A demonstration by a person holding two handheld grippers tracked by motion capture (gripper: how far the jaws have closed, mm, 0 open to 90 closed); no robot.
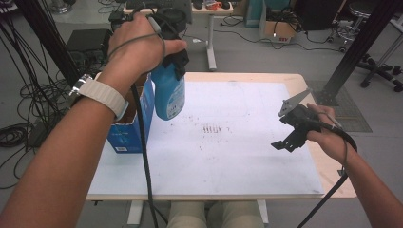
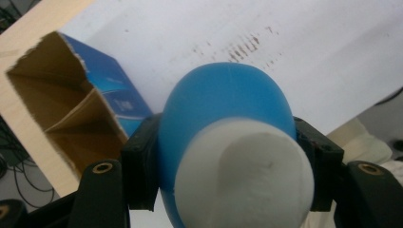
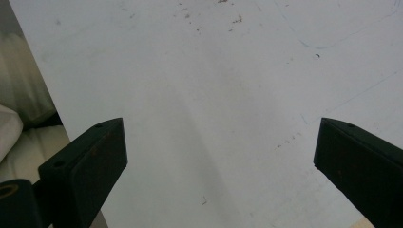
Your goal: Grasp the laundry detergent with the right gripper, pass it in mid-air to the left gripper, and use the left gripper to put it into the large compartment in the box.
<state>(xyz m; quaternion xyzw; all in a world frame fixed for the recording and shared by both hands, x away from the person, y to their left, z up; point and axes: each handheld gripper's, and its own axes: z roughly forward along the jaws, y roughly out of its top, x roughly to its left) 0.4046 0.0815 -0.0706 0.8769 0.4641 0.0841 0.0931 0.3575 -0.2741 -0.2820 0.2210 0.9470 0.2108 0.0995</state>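
A blue plastic bottle [image 1: 169, 95] with a white cap hangs in the air above the table's left side, cap end up. My left gripper [image 1: 177, 59] is shut on it just below the cap. In the left gripper view the bottle [image 2: 223, 99] fills the space between the black jaws, with its white cap [image 2: 247, 175] nearest the camera. An open blue cardboard box [image 1: 130, 121] stands at the table's left edge, below and left of the bottle; its brown inside [image 2: 52, 109] is visible. My right gripper [image 1: 284, 142] hovers open over the table's right side with nothing between its jaws [image 3: 218, 161].
A white sheet [image 1: 228, 142] covers the wooden table and bears dark smudges [image 1: 211, 128] in its middle. Cables, a black frame post [image 1: 354, 47] and office furniture surround the table. The person's knees show under the front edge.
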